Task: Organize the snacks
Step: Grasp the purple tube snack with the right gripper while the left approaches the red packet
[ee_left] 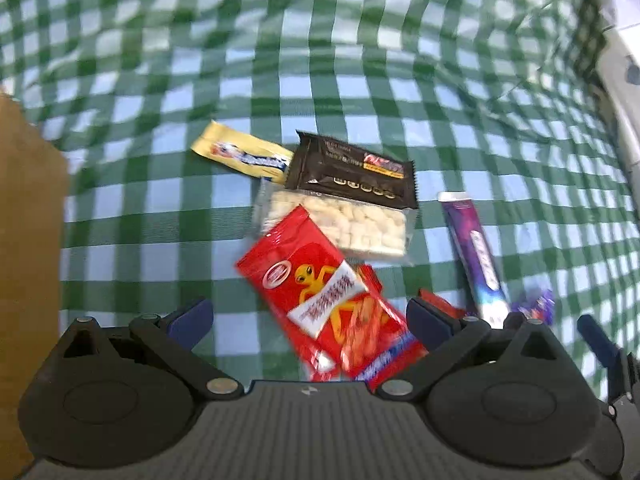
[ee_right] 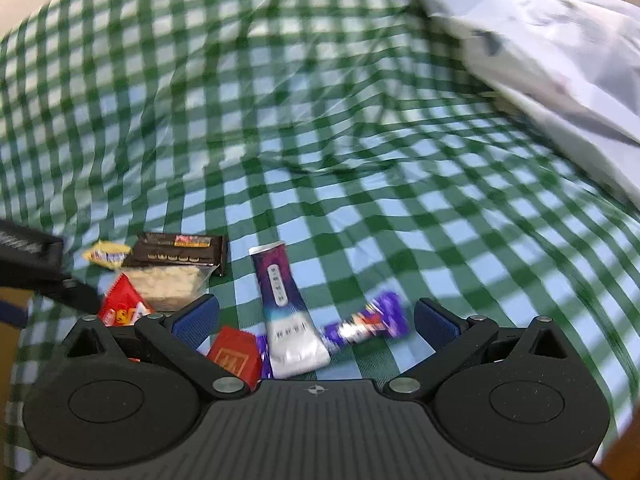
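Observation:
Snacks lie in a loose pile on a green checked cloth [ee_left: 320, 80]. In the left wrist view my left gripper [ee_left: 308, 316] is open over a red packet with a yellow figure [ee_left: 320, 292]. Behind it lie a clear pack of white pieces [ee_left: 352, 224], a dark brown bar [ee_left: 352, 172] and a yellow wrapper [ee_left: 244, 156]. A purple stick pack [ee_left: 476, 256] lies to the right. In the right wrist view my right gripper [ee_right: 316, 316] is open over the purple stick pack [ee_right: 286, 312], a small purple candy [ee_right: 368, 324] and a small red box [ee_right: 236, 354].
A brown cardboard box [ee_left: 28, 240] stands at the left edge of the left wrist view. A white plastic bag [ee_right: 560, 52] lies at the far right on the cloth. The cloth is wrinkled behind the snacks. The left gripper's body [ee_right: 36, 264] shows at the left of the right wrist view.

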Demonstrator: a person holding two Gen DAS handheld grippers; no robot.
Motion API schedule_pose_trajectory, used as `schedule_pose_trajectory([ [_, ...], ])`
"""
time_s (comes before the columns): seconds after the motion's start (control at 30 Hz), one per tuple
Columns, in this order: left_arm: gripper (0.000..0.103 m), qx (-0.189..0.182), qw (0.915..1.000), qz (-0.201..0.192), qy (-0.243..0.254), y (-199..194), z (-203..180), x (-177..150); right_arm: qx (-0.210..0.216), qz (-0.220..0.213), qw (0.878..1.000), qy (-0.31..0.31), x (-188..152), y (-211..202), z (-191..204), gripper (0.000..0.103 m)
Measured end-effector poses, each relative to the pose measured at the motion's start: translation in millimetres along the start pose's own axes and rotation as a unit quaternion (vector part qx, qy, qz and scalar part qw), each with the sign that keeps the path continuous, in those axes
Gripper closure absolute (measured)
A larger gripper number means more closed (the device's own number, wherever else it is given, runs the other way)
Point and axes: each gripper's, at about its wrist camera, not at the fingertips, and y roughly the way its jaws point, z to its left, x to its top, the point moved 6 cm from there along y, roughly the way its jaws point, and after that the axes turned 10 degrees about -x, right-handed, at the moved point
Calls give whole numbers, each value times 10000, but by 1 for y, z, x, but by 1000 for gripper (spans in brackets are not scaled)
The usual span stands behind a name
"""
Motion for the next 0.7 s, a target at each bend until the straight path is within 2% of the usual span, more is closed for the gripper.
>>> schedule_pose_trajectory([
  [0.17, 0, 132, 9987, 310, -386, 36, 10, 3, 39, -30, 9978, -657, 5, 44, 20, 0],
  [0.33, 0, 249, 9980, 483, -318, 53, 12, 6, 94, 3, 9946, -1029, 0, 69, 36, 1],
  [0.37, 6, 204, 9981, 473, -330, 52, 15, 5, 85, 81, 9941, -1076, -3, 73, 37, 1],
  [0.4, 20, 91, 9984, 393, -390, 50, 17, 3, 101, 141, 9937, -1108, -5, 74, 38, 6],
  [0.43, 28, -76, 9981, 318, -520, 45, 21, 1, 178, 196, 9932, -1134, -7, 75, 39, 25],
  [0.47, 37, -179, 9970, 300, -698, 39, 26, -2, 281, 263, 9929, -1128, -10, 74, 39, 38],
  [0.5, 47, -265, 9960, 291, -807, 34, 31, -6, 336, 312, 9932, -1069, -12, 72, 38, 63],
  [0.57, 55, -327, 9958, 242, -825, 24, 40, -14, 371, 252, 9942, -976, -14, 64, 36, 67],
  [0.63, 85, -330, 9962, 190, -787, 14, 49, -22, 323, 142, 9948, -953, -16, 52, 34, 69],
  [0.7, 89, -453, 9952, 222, -837, 1, 55, -28, 367, 55, 9954, -882, -18, 38, 34, 70],
])
